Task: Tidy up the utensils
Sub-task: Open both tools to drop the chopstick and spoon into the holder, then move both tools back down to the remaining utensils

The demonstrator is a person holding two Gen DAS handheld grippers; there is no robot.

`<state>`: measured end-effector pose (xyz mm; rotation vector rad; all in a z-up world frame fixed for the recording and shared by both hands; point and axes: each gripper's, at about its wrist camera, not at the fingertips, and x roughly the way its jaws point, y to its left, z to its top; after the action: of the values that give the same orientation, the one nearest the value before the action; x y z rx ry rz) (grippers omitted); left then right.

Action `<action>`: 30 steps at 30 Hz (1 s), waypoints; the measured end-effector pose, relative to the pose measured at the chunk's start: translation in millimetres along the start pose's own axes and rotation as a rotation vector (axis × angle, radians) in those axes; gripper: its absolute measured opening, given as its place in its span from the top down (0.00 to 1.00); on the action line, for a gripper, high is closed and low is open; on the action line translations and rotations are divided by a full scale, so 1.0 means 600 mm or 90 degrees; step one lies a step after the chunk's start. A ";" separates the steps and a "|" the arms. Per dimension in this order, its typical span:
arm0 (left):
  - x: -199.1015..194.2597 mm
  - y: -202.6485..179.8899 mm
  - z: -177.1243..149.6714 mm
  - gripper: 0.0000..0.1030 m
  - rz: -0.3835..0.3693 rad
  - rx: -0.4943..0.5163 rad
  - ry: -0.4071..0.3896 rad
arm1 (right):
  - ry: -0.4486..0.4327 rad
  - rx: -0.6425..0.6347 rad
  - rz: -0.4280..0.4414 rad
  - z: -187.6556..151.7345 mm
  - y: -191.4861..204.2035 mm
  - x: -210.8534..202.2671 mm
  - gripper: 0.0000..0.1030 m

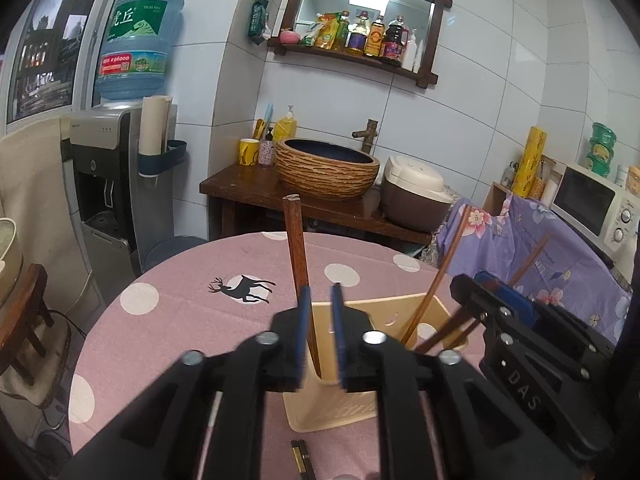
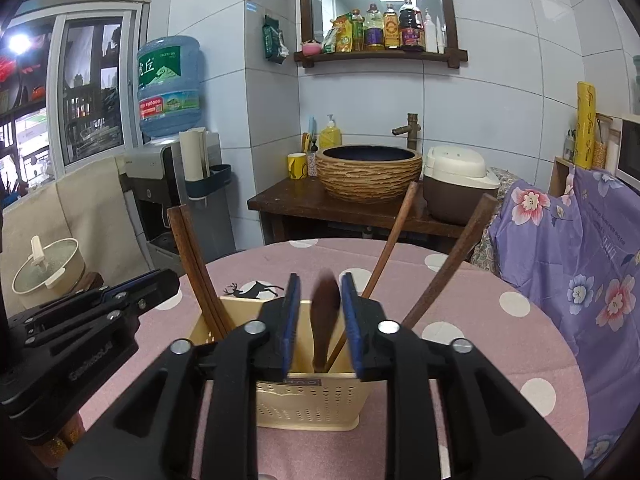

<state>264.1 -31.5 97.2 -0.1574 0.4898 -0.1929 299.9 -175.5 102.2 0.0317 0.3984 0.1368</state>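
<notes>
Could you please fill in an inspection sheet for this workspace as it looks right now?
Surface: round table under a pink dotted cloth with a deer print.
Job's things: beige utensil holder holding a chopstick pair, a blurred brown utensil and further wooden sticks.
Clutter: a dark chopstick end lies on the cloth in front of the holder.
Grippers: left gripper open around the chopstick pair; right gripper open around the blurred utensil.
Cables: cords on the floor, left of the table.
Surroundings: water dispenser, basin, rice cooker, microwave.
</notes>
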 end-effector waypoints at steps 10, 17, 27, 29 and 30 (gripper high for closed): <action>-0.060 0.048 -0.076 0.25 0.014 -0.017 0.030 | -0.030 -0.033 0.013 -0.045 0.003 -0.085 0.42; -0.070 0.060 -0.157 0.18 0.037 0.019 0.085 | 0.036 -0.060 0.023 -0.134 0.004 -0.104 0.40; -0.056 0.096 -0.244 0.49 0.031 -0.016 0.187 | 0.163 -0.031 0.034 -0.258 -0.046 -0.102 0.40; -0.055 0.092 -0.255 0.55 0.027 -0.014 0.199 | 0.181 -0.019 0.043 -0.277 -0.056 -0.101 0.42; -0.054 0.088 -0.259 0.57 0.024 -0.011 0.204 | 0.189 -0.017 0.048 -0.286 -0.059 -0.100 0.45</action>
<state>169.2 10.8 -34.2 -0.1338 0.8129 -0.1780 182.7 -218.1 -34.7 -0.0005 0.6921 0.2220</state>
